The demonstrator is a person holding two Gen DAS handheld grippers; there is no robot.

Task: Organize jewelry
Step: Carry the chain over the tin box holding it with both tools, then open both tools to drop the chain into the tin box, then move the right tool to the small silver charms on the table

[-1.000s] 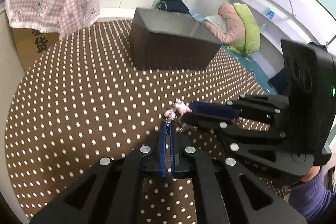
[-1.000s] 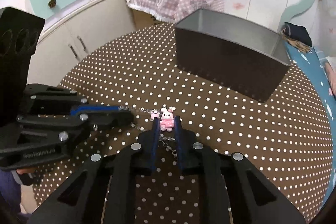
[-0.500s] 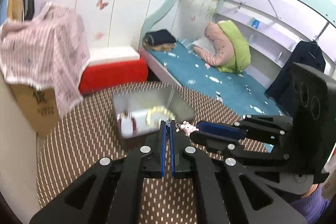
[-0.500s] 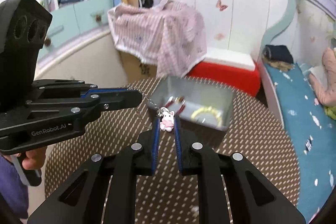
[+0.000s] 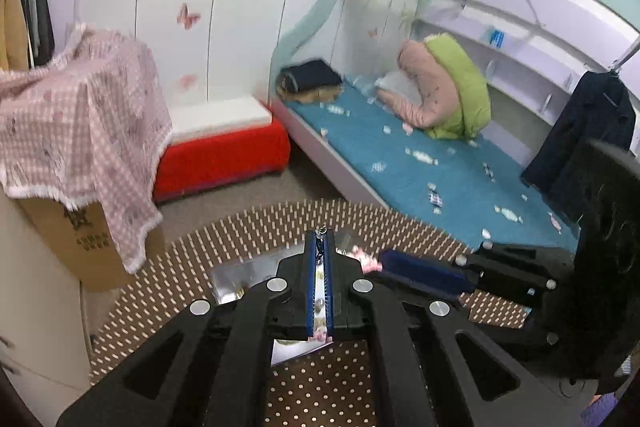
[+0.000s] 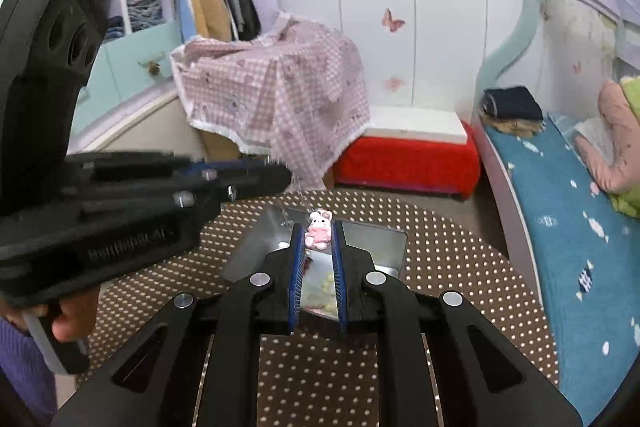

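2 grippers pinch 1 chain over the metal box: left gripper its links, right gripper its bunny charm.

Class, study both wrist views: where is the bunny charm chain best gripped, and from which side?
Grip the chain at its end links and the bunny charm across its body, from above. The chain is limp, so two holds keep it spread over the metal box.
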